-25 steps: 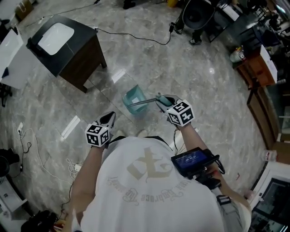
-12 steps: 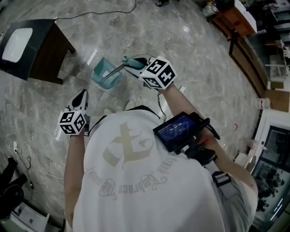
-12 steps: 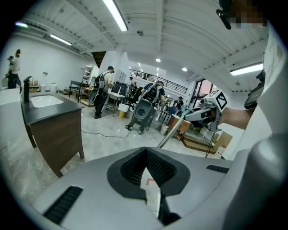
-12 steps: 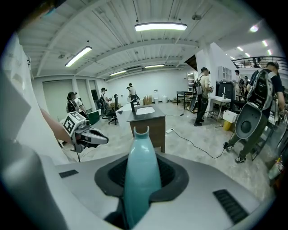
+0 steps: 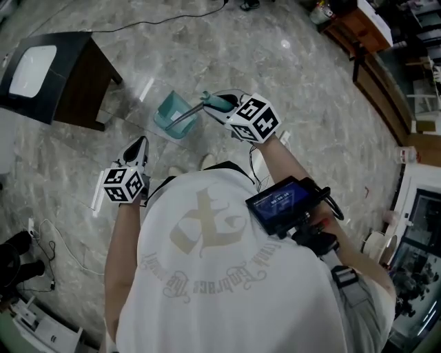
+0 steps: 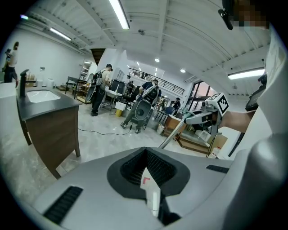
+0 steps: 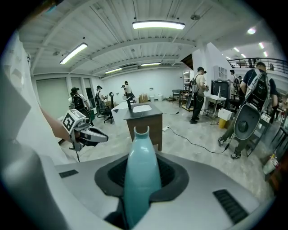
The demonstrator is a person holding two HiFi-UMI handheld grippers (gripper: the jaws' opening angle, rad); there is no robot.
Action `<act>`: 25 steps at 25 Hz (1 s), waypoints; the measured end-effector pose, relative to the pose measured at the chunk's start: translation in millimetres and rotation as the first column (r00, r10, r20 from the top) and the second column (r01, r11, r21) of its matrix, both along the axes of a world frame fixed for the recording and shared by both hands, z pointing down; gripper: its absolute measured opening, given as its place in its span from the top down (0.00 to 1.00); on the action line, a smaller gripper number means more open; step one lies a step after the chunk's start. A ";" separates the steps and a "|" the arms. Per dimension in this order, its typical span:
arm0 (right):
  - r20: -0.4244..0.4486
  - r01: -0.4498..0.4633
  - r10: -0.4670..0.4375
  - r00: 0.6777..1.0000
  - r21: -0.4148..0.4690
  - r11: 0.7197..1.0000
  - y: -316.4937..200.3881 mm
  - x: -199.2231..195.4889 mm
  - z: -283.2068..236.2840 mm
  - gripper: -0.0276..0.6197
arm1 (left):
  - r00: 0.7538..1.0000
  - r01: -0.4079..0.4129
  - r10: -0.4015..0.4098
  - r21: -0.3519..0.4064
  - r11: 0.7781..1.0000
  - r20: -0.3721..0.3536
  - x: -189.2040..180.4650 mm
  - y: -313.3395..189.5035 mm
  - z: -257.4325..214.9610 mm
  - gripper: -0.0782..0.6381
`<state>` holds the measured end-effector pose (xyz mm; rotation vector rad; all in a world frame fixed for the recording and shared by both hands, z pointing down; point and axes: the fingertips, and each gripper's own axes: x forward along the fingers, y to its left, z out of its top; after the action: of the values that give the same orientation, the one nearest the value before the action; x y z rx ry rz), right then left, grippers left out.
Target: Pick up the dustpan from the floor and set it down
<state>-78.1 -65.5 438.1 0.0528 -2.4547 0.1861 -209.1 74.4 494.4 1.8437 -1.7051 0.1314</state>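
Note:
A teal dustpan (image 5: 175,114) on a long grey pole (image 5: 193,114) sits out in front of the person, over the marble floor. The pole's teal grip (image 7: 141,175) is clamped between the jaws of my right gripper (image 5: 212,101), which points down and away. Whether the pan touches the floor I cannot tell. My left gripper (image 5: 141,143) hangs lower left of the pan, apart from it, shut with nothing between its pads. In the left gripper view the right gripper (image 6: 206,118) and the pole (image 6: 173,133) show ahead to the right.
A dark wooden stand with a white basin top (image 5: 52,72) is at the upper left, close to the pan. A black cable (image 5: 158,21) runs over the floor behind it. Wooden furniture (image 5: 358,34) lines the upper right. People and a floor fan (image 7: 246,123) stand farther off.
The right gripper has kept its hold on the teal grip and lifted it a little with the dustpan. The left gripper has stayed near the person's side.

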 end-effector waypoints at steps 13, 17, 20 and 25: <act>-0.043 -0.027 0.029 0.999 0.055 0.998 25.1 -11.9 3.6 0.80 | 0.999 0.023 -0.024 -0.025 0.999 -0.024 -18.6 45.1 14.8 0.87; -0.055 -0.009 0.013 0.998 0.070 0.998 38.0 -17.4 9.5 0.80 | 0.999 0.033 -0.034 -0.031 0.999 -0.031 -25.4 60.3 21.9 0.87; -0.071 0.009 -0.003 0.998 0.083 0.997 40.8 -18.2 12.0 0.80 | 0.999 0.038 -0.040 -0.040 0.998 -0.038 -27.2 63.0 23.1 0.87; -0.095 0.031 -0.022 0.995 0.103 0.994 44.5 -18.6 18.6 0.80 | 0.998 0.031 -0.033 -0.050 0.998 -0.044 -27.4 65.9 27.8 0.87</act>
<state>-96.7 -21.0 456.6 0.0727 -2.3686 0.0428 -236.4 140.3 522.2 1.7698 -1.6851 0.1176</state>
